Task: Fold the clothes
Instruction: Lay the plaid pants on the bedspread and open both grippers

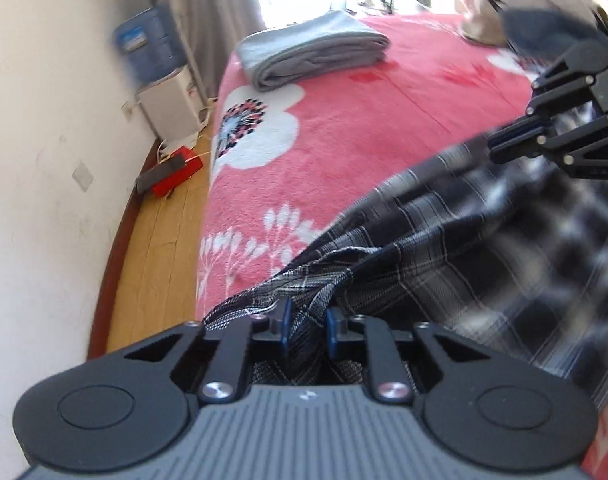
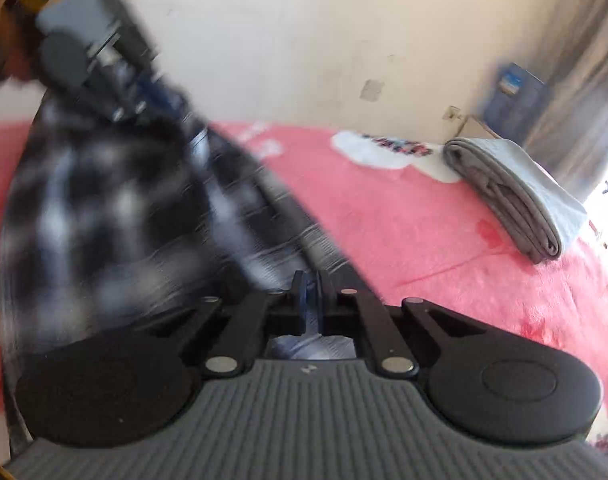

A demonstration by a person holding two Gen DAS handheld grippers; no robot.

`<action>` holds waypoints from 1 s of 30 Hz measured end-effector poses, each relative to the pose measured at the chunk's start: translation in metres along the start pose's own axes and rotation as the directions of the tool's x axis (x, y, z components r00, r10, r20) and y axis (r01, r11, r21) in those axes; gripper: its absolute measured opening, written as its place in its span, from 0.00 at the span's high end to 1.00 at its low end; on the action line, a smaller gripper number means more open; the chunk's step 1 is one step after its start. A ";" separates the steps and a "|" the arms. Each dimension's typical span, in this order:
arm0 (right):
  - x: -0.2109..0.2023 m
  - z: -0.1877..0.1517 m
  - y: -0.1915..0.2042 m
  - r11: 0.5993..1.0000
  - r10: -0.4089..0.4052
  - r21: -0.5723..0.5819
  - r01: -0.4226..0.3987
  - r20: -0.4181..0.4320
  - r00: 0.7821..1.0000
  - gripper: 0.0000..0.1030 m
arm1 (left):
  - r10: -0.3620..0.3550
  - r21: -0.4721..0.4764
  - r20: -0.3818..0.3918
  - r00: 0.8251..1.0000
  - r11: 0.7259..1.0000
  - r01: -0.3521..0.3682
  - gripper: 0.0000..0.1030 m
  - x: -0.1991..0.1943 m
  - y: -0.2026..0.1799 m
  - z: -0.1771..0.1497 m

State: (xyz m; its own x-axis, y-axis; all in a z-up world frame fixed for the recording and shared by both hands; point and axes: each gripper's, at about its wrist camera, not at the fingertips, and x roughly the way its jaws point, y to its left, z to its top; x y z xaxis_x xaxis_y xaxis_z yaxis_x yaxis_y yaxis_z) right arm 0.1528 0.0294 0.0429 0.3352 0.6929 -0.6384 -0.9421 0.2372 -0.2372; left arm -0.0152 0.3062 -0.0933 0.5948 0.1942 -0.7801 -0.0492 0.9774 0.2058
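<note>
Here we see the left tongs (image 1: 308, 330) pinching a bunched edge of the dark blue-and-white plaid cotton shirt (image 1: 444, 248). The right tongs (image 2: 308, 300) are pressed together on another edge of it. The shirt hangs between them over the pink floral fleece bed cover (image 1: 344, 128). Farther back lies a folded grey garment (image 1: 312, 50).

The plaid shirt (image 1: 444, 248) is thin woven cloth, the pink blanket (image 1: 364, 120) fuzzy fleece, the floor (image 1: 159, 256) smooth wood.
</note>
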 end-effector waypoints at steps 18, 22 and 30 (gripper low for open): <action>0.046 0.013 -0.017 0.919 0.375 0.124 -0.373 0.011 0.927 0.61 | 0.032 0.141 -0.015 0.999 0.990 -0.029 0.74 0.002 -0.020 -0.016; 0.048 0.017 -0.007 0.935 0.345 0.083 -0.344 -0.008 0.938 0.87 | 0.056 0.156 -0.003 0.998 0.986 -0.055 0.73 0.002 -0.025 -0.019; 0.039 0.028 0.005 0.979 0.199 0.023 -0.202 0.090 0.976 0.98 | 0.086 0.180 0.015 0.996 0.980 -0.087 0.70 0.000 -0.029 -0.022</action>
State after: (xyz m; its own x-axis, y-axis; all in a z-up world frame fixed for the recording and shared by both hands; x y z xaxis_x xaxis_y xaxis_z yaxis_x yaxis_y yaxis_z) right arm 0.1610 0.0762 0.0374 0.1387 0.7843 -0.6047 -0.9903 0.1084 -0.0865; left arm -0.0310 0.2793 -0.1125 0.6000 0.2765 -0.7507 0.0446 0.9254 0.3764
